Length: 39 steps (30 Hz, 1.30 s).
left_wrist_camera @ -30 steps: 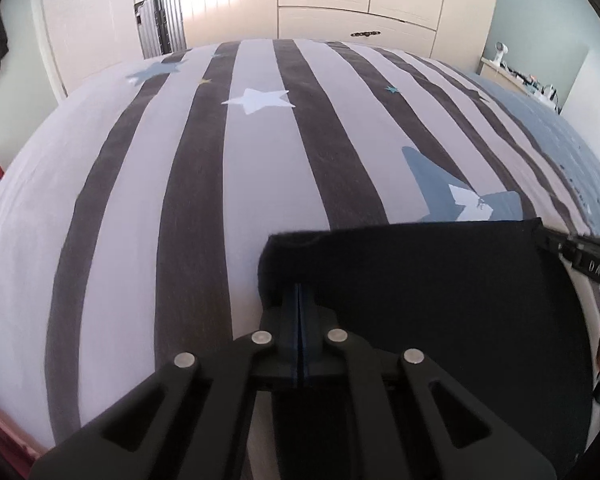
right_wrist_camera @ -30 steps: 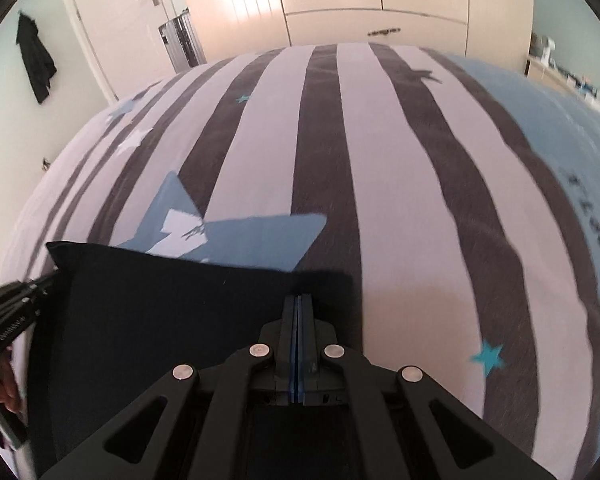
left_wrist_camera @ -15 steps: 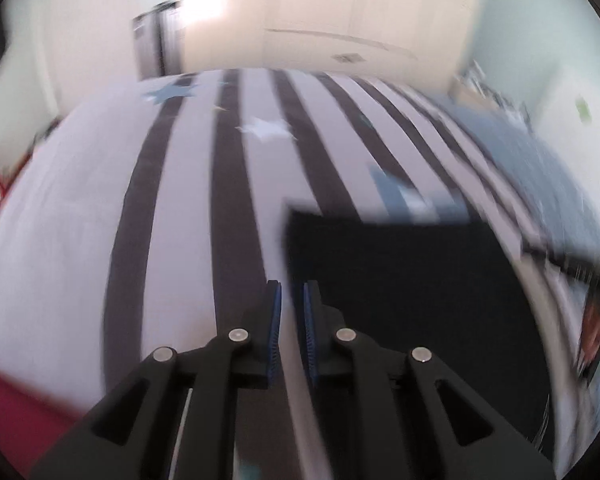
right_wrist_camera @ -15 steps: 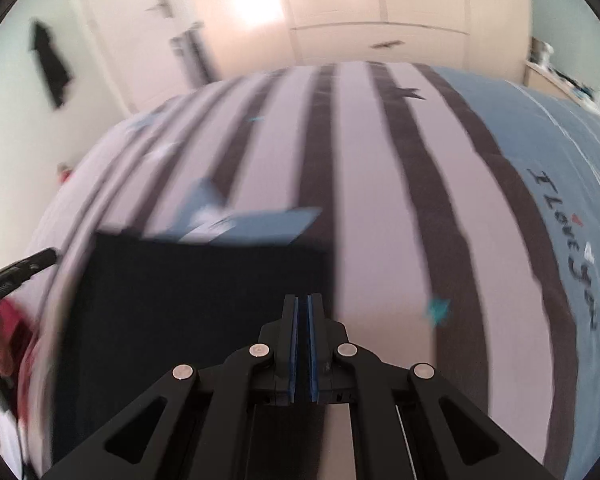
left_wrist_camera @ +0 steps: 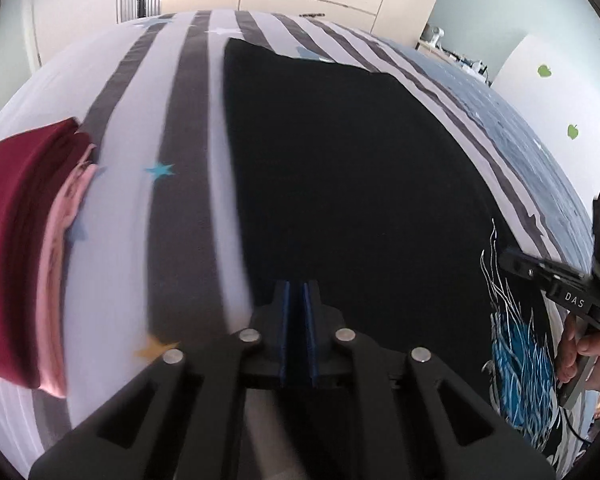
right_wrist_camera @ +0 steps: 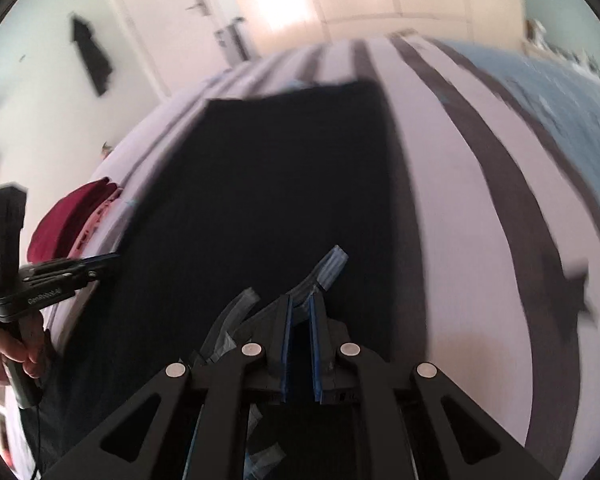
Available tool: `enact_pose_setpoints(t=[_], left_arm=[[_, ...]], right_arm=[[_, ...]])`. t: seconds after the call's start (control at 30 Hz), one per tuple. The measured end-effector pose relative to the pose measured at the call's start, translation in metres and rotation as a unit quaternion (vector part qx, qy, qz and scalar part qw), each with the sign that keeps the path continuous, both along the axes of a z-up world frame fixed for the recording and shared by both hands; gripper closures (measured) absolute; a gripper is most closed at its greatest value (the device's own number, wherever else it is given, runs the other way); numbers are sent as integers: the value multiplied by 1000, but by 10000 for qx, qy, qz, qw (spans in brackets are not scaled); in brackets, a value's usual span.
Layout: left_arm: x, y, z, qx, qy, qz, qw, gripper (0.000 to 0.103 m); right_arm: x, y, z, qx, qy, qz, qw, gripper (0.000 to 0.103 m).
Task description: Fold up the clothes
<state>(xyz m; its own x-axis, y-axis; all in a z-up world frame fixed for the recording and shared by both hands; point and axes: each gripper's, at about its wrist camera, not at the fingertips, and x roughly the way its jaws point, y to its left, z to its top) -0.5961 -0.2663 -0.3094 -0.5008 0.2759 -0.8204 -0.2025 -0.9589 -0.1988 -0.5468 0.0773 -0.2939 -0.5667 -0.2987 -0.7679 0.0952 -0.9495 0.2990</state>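
**Both tongs at the near edge of the shirt, next fold pending**

We note the black shirt (left_wrist_camera: 348, 168) lying flat on the striped bed (left_wrist_camera: 180, 128), stretching away ahead of both tongs. A blue-and-white print shows at its near right corner, beside the right tongs.

Left tongs (left_wrist_camera: 299, 292): pads nearly together with a thin slit between them, closing, over the shirt's near left edge. We cannot tell whether cloth is pinched.

Right tongs (right_wrist_camera: 300, 304): also nearly together, a narrow gap showing, over the near edge where the print shows. No cloth clearly caught between the pads; the view is blurred.

A folded dark red and pink pile (left_wrist_camera: 24, 256) sits well to the left of the left tongs.

Our judgement for the step: take matching corners of the near edge, pinch only the layers meant to move, lift evenly and carry both sides forward together so the edges meet square. Uneven height would skew the fold.
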Motion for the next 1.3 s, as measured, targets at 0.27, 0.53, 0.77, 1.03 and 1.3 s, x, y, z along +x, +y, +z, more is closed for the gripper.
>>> enact_pose_setpoints(t=[0.27,0.53,0.77,1.03,1.3], left_arm=[[-4,-8,29,-35,140,360,9992,97],[-64,22,3,-170,26,291,9994,95],[-107,-9,-5,66,70,875,9961,97],[-173,4,-3,-378,208,793,9959,97],[-242,12,9,-695,129,1003,9924,97]], right_arm=[[0,8,14,191,105,-80,9997,93],[-107,3,0,198,235,-171,9994,93],[-153,18,-14,129,174,-375,9991,98],[-216,26,-10,360,142,-336,9987,98],[-305,25,-6,631,-237,-522,9964,95]])
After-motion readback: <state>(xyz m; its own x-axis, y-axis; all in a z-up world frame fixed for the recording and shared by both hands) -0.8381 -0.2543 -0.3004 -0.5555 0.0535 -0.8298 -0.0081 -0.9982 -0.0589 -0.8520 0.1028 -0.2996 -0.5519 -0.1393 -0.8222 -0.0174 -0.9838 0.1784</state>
